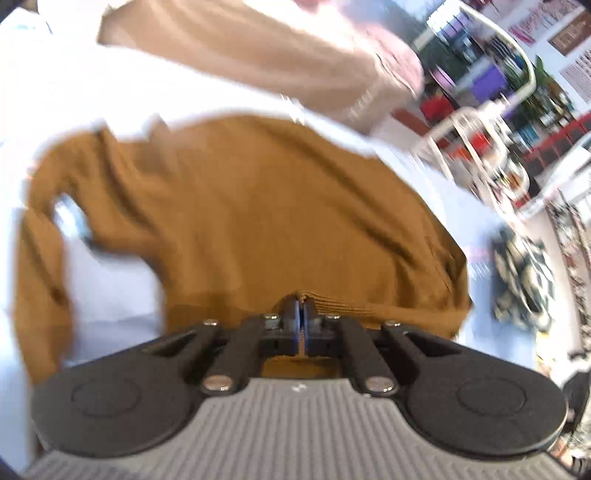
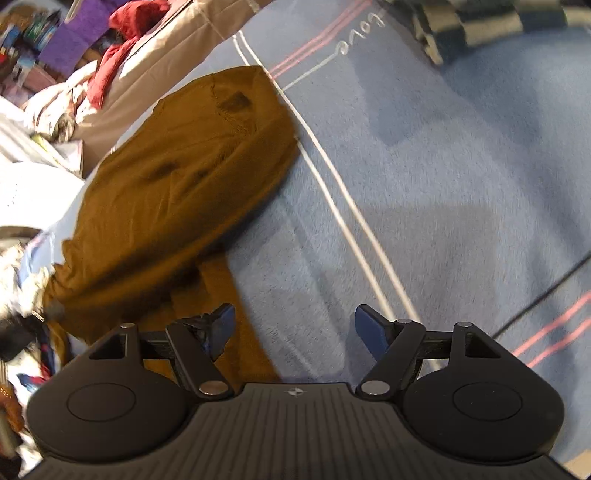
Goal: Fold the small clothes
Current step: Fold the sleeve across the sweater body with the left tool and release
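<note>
A small brown knit sweater (image 1: 236,206) lies spread on a pale blue blanket (image 1: 110,288), one sleeve trailing down the left side. My left gripper (image 1: 302,306) is shut on the ribbed hem at the near edge, with a strip of brown cloth pinched between its blue pads. In the right wrist view the same brown sweater (image 2: 177,192) lies bunched at the left on the blue blanket (image 2: 443,192). My right gripper (image 2: 295,325) stands open above the blanket, its left finger (image 2: 221,325) over a brown sleeve, nothing between the fingers.
A beige cloth (image 1: 258,48) lies beyond the sweater. A white wire rack (image 1: 491,122) stands at the right, with a dark patterned garment (image 1: 524,280) near it. A red garment (image 2: 122,44) and a heap of clothes (image 2: 44,110) sit at the left; a checked cloth (image 2: 480,22) lies at the top.
</note>
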